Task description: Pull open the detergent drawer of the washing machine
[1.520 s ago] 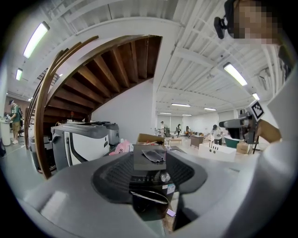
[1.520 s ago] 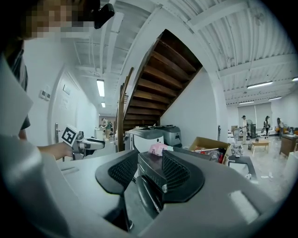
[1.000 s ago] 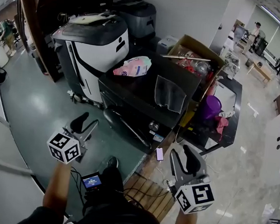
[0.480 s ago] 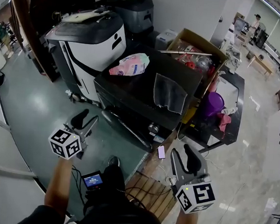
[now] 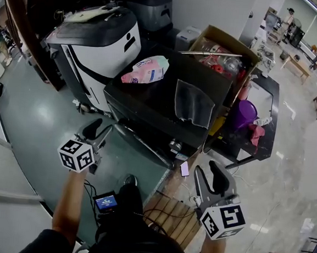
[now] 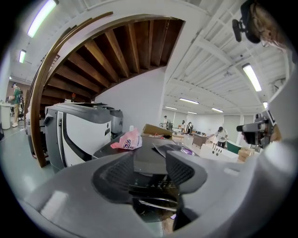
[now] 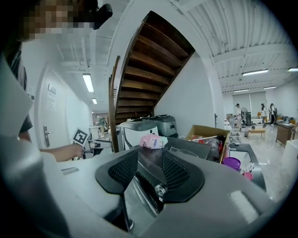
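Two grippers stand short of the washing machine [image 5: 150, 100] at frame centre, jaws apart and empty; its front band, ending at a knob [image 5: 174, 145], faces lower left, nearest the left gripper [image 5: 99, 129], the right gripper [image 5: 208, 174] farther; we cannot discern the drawer.

Black washing machine [image 5: 150, 97] (pink bag [image 5: 147, 70] atop).
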The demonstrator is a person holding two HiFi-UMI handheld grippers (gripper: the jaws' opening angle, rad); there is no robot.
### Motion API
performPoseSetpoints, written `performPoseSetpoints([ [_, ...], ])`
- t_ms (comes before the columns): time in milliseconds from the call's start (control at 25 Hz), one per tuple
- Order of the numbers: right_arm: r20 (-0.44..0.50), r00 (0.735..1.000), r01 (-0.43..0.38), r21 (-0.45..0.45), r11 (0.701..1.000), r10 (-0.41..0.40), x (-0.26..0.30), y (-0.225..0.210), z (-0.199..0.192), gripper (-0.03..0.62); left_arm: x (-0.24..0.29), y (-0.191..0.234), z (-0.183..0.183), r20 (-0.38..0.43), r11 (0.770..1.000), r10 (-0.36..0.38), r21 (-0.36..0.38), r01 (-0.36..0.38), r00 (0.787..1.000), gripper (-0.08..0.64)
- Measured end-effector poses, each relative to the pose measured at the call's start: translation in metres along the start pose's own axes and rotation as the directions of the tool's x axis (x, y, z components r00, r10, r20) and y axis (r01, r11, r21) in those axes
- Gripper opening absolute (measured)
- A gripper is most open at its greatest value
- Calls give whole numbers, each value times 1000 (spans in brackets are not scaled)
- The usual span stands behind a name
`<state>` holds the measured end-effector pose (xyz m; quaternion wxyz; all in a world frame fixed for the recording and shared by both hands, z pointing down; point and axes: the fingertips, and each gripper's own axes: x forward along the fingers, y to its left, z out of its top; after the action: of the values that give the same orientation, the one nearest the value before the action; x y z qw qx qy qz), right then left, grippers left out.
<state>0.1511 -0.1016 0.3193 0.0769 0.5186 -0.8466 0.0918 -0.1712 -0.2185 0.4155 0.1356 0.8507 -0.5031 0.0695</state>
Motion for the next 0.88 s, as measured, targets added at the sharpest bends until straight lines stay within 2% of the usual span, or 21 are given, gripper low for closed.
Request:
performPoseSetpoints([
  [600,-60,998,20,-3,1000,-20,43,-4,-5,144,58,61,-36,-48,992,-18,-128,12,999,235],
  [880,-89,996,27,-7,1000,-28,64,-6,-4,144,88,91,-60,-72,978,-23,-210,7,997,235],
])
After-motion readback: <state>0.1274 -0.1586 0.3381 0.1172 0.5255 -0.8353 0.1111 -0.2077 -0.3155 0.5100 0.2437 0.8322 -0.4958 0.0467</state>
